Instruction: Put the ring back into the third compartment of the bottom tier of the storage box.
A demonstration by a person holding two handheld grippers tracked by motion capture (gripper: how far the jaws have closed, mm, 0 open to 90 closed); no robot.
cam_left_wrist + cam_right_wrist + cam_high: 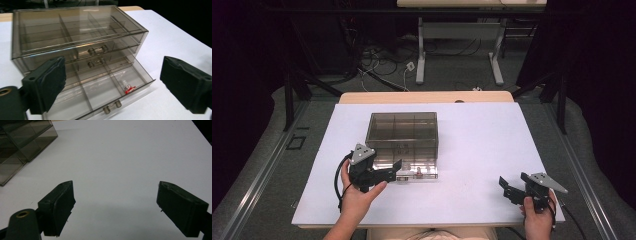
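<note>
A smoky see-through drawer box (pixel 402 131) stands on the white table, left of centre. It has three drawers; the bottom drawer (pixel 100 96) is pulled out toward me. A small red and white piece (pixel 129 88) lies in that drawer's right compartment. My left gripper (pixel 395 171) is open just in front of the open drawer's left end, nothing between its fingers (pixel 47 83). My right gripper (pixel 513 182) stands open over bare table near the front right, far from the box, and holds nothing (pixel 115 207).
The upper two drawers (pixel 96 51) are pushed in, each with a small bar handle. A corner of the box (pixel 22 142) shows at the upper left of the right gripper view. White tabletop (pixel 482 140) spreads to the right of the box. Floor cables lie beyond the table.
</note>
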